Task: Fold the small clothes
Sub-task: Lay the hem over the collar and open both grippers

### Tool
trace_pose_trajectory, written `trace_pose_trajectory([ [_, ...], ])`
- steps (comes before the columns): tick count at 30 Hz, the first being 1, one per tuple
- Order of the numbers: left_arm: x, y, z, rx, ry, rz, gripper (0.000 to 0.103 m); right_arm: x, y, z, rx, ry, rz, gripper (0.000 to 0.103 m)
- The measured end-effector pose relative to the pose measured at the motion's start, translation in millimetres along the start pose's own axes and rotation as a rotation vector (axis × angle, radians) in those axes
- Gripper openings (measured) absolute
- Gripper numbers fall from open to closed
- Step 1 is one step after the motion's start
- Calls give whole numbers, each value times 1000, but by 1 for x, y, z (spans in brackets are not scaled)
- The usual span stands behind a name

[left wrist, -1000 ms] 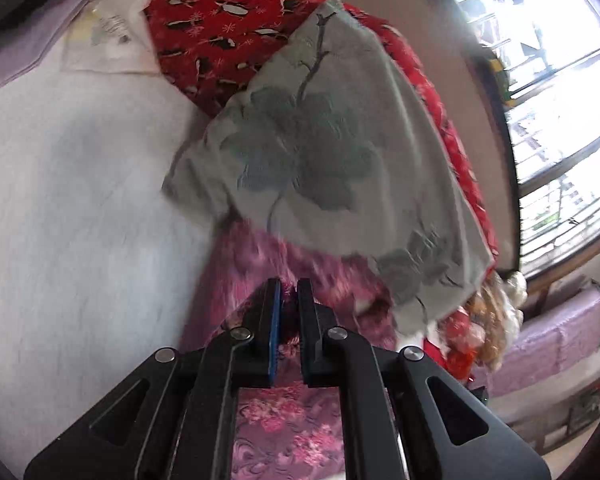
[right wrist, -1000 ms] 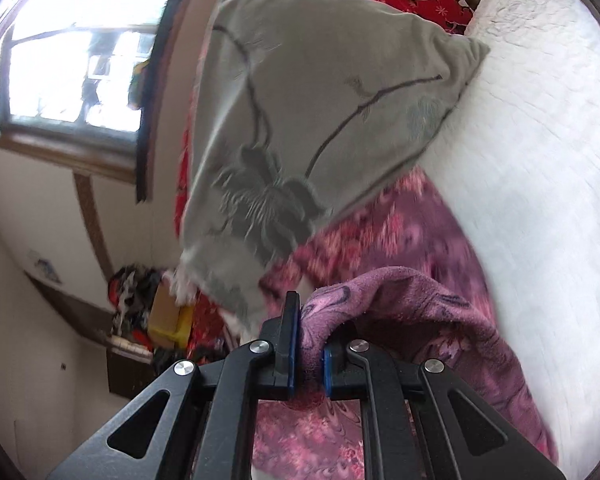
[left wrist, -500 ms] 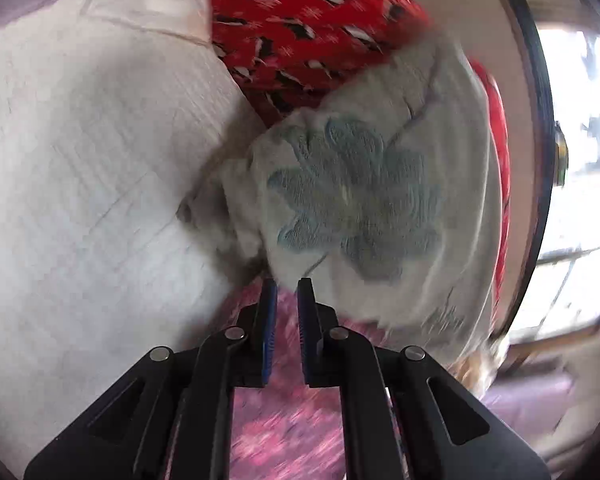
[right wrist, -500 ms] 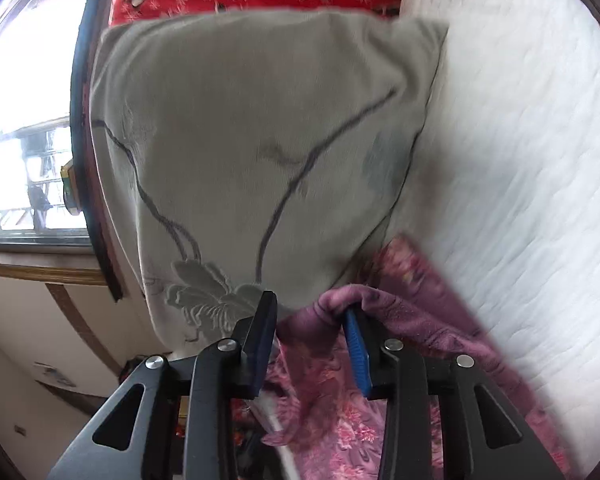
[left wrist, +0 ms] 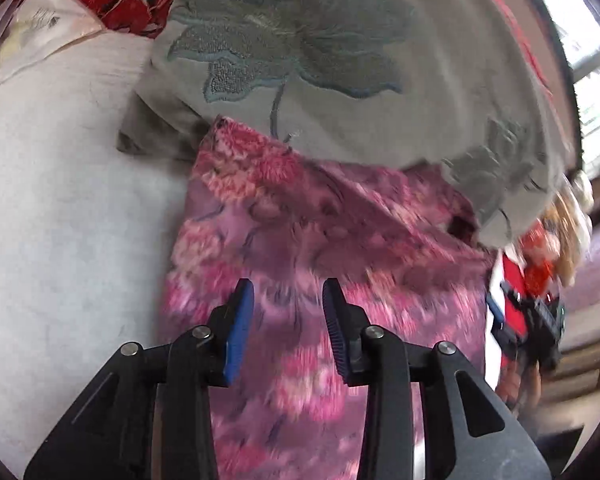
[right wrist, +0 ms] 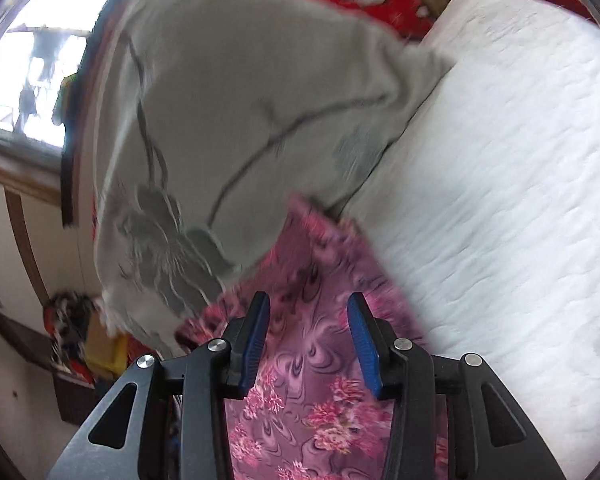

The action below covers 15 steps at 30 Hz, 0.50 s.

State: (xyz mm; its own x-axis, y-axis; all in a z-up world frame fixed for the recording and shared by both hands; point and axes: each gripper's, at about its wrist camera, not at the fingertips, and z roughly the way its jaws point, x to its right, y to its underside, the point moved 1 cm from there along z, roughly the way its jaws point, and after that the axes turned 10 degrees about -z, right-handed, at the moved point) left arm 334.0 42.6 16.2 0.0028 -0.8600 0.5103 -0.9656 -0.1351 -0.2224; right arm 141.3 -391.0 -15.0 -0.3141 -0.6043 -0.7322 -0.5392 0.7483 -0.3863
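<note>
On the white bed (left wrist: 60,208), both tongs (left wrist: 288,304) (right wrist: 308,320) just opened above pink cloth (left wrist: 300,240).

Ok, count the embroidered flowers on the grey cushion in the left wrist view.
2: a large blue-grey flower at the cushion's top, a smaller grey flower near its lower right corner. Others may be hidden.

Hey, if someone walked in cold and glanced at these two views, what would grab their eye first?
The pink floral cloth spread on the white bed, under both open tongs, left and right, nothing between their pads. Behind it, overlapping its far edge, lies a grey cushion with an embroidered flower.
</note>
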Motion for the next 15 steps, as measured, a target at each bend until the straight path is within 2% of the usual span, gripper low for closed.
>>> trace_pose_trajectory([
  [1, -2, -5, 7, 7, -13, -32, 33, -2, 2, 10, -23, 2, -9, 43],
  [4, -15, -22, 27, 2, -42, -150, 33, -6, 9, 39, -81, 84, -72, 42],
  [7, -26, -27, 19, -12, 29, -260, 33, -16, 7, 41, -49, 150, -142, 42],
  [10, -25, -13, -1, -21, 104, -206, 34, -35, 7, 31, -19, 152, -247, 44],
  [12, -22, 3, -9, -2, 113, -160, 45, -45, 12, 27, -22, 102, -299, 45],
  [13, -21, 11, -10, 12, 79, -143, 54, -46, 16, 29, -41, 82, -305, 46],
  [14, -22, 17, -5, 17, 23, -126, 53, -43, 23, 37, -83, 85, -306, 49],
  [15, -22, 23, 1, -1, -31, -99, 53, -41, 26, 45, -120, 100, -302, 46],
])
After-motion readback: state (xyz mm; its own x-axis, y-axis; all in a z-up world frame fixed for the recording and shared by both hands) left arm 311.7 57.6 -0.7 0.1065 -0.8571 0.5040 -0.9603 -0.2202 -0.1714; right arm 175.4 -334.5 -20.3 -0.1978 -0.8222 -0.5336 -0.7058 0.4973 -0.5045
